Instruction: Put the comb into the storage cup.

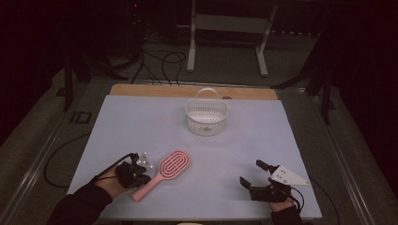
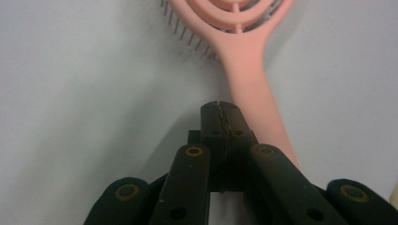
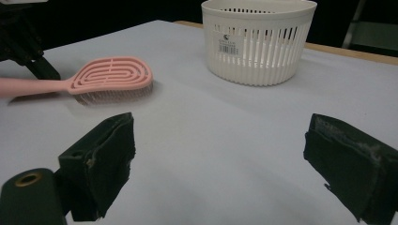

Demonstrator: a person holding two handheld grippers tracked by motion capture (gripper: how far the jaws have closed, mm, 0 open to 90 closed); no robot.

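Observation:
A pink hairbrush (image 1: 165,169) lies bristles down on the pale blue mat, its handle pointing toward the near left. My left gripper (image 1: 143,178) sits right beside that handle. In the left gripper view its jaws (image 2: 220,111) are pressed together with nothing between them, and the pink handle (image 2: 256,98) runs just to their right. My right gripper (image 1: 252,172) rests at the near right of the mat with its jaws wide apart and empty (image 3: 225,159). From there the hairbrush (image 3: 110,77) lies far off to the left.
A white slatted basket (image 1: 206,117) with a raised handle stands at the back middle of the mat (image 1: 141,126); it looks empty (image 3: 258,40). A wooden table edge (image 1: 155,90) runs behind it. Cables and a metal stand are on the floor beyond.

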